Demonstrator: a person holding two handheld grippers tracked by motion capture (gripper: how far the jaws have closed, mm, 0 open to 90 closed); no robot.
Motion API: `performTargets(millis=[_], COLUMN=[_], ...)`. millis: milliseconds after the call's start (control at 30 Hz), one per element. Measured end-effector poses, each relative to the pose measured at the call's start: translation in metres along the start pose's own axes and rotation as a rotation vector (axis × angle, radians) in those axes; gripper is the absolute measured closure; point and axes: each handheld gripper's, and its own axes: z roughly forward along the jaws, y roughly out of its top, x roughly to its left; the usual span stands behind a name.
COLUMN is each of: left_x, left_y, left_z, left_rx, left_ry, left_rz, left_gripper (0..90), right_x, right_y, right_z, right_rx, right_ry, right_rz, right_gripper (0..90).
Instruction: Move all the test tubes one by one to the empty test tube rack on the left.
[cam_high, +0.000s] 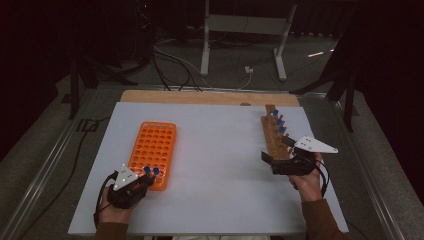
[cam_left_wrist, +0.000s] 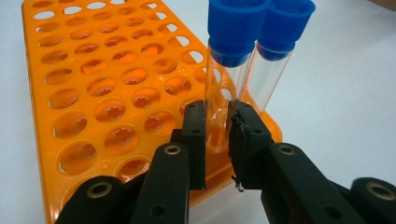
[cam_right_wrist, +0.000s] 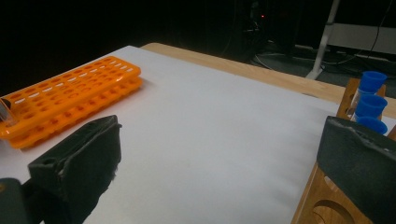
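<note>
The left hand-held gripper (cam_high: 141, 182) sits low near the counter's (cam_high: 220, 165) near left corner, at the near end of the orange rack (cam_high: 153, 148), and its jaws are squeezed on a clear tube (cam_left_wrist: 223, 84) with a blue cap that stands in the rack, just beside a second tube (cam_left_wrist: 275, 70). The right hand-held gripper (cam_high: 276, 154) is near the counter's right edge with its jaws wide apart, holding nothing, at the near end of the wooden rack (cam_high: 274, 136), where more blue caps (cam_right_wrist: 373, 80) show.
</note>
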Motion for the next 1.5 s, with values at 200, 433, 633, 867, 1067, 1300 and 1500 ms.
performTargets(millis=[200, 433, 633, 867, 1067, 1300, 1500], left_x=[0.001, 0.008, 0.012, 0.013, 0.017, 0.025, 0.032], left_y=[-0.001, -0.004, -0.003, 0.003, 0.011, 0.02, 0.019], left_z=[0.0, -0.004, -0.012, -0.02, -0.025, -0.028, -0.032], left_rx=[-0.01, -0.066, -0.119, -0.2, -0.245, -0.262, -0.297], left_ry=[-0.016, -0.055, -0.07, -0.065, -0.039, 0.001, 0.034], left_rz=[-0.013, -0.056, -0.076, -0.087, -0.099, -0.124, -0.157], left_gripper=[76.8, 62.0, 53.8, 32.0, 11.6, 0.8, 0.8], right_x=[0.0, -0.001, -0.002, -0.002, -0.004, -0.007, -0.016], right_y=[0.0, -0.001, -0.001, 0.0, 0.002, 0.011, 0.018], right_z=[0.0, 0.0, 0.0, 0.0, 0.0, -0.002, 0.0], right_rx=[-0.002, -0.001, -0.002, -0.003, -0.005, -0.026, -0.03], right_ry=[0.001, 0.003, 0.001, -0.005, -0.011, -0.024, -0.076], right_rz=[0.0, 0.003, 0.006, 0.005, 0.006, 0.015, 0.006], right_gripper=[0.0, 0.0, 0.0, 0.0, 0.0, 0.0, 0.0])
